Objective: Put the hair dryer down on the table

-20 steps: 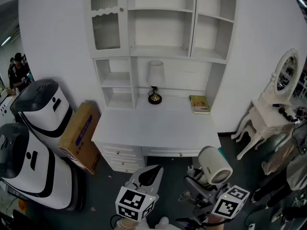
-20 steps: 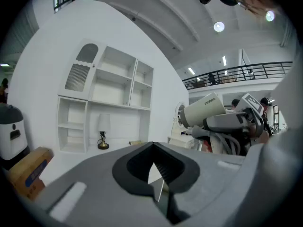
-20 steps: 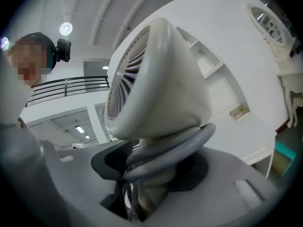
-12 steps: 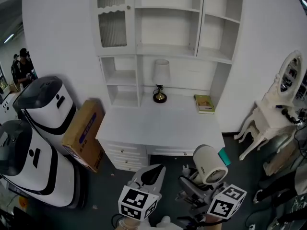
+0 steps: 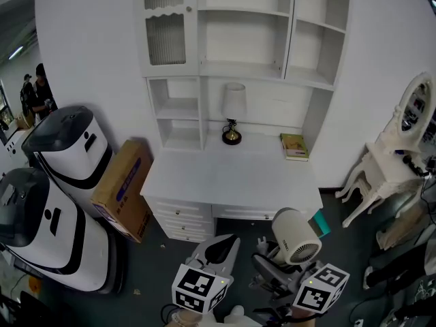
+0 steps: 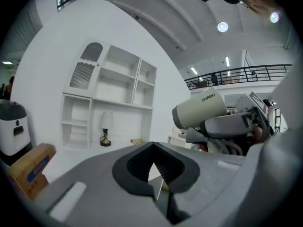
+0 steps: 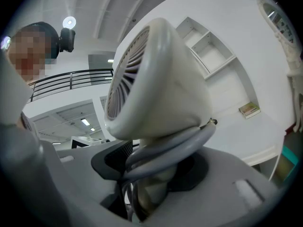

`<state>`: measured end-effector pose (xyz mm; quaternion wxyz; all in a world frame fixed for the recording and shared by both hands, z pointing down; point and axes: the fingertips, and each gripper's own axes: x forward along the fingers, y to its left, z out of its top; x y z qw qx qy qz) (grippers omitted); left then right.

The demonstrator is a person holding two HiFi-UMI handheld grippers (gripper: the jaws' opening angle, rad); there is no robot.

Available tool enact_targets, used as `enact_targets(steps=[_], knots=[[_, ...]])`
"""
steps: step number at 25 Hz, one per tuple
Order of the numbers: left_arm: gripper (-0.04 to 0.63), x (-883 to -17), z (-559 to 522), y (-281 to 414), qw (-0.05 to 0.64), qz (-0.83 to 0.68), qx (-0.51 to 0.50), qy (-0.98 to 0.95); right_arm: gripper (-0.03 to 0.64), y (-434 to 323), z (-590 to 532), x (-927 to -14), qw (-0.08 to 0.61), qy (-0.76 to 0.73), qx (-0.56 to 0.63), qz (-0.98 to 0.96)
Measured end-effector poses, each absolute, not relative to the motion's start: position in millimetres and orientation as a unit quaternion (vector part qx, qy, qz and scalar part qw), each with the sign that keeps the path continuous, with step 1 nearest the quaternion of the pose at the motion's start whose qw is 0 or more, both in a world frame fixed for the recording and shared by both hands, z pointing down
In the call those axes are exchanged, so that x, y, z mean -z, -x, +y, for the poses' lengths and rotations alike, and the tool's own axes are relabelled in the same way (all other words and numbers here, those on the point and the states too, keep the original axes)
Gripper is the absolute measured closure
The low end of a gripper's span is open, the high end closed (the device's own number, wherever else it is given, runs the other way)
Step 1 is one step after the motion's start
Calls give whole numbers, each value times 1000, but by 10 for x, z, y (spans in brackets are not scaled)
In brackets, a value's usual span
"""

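Observation:
A cream hair dryer [image 5: 294,236] stands upright over the dark floor, just in front of the white desk [image 5: 225,179]. My right gripper [image 5: 276,268] is shut on its handle. In the right gripper view the jaws clamp the handle and the grey cord wound around it [image 7: 163,148], and the dryer's body [image 7: 156,79] fills the picture. My left gripper [image 5: 219,245] hangs to the left of the dryer, shut with nothing in it. From the left gripper view the dryer [image 6: 201,110] shows at the right, beyond the closed left gripper [image 6: 154,148].
On the desk stand a small lamp [image 5: 233,114] and a book [image 5: 294,146] under the white shelf unit. Left of the desk are a tilted cardboard box [image 5: 126,186] and two large white machines [image 5: 65,148]. A white vanity with mirror [image 5: 402,148] stands at the right.
The head view has drifted slightly, so the desk sits a little further right. The dryer and both grippers keep almost the same places in front of the desk.

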<state>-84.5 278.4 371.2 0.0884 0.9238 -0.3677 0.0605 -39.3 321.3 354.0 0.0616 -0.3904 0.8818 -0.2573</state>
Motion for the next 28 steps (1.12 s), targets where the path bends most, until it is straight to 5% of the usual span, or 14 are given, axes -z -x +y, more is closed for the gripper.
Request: enact_targets(steps=[28], knots=[[594,-3859,2846,395,97,-402,-64,-908,370,-30,3212,-3685,28,349,266,898]])
